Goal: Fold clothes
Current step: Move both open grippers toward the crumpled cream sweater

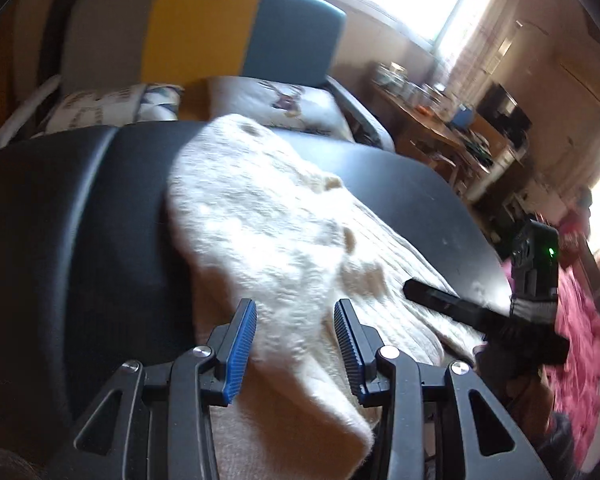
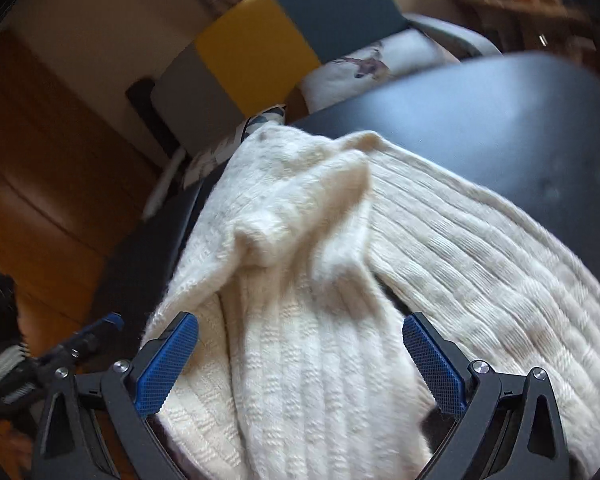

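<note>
With both my left gripper and right gripper wide open and empty over the sweater heaped on the table, I might pinch just one layer.

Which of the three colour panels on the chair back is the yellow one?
The middle panel of the chair back; grey sits on one side and teal-blue on the other.
</note>
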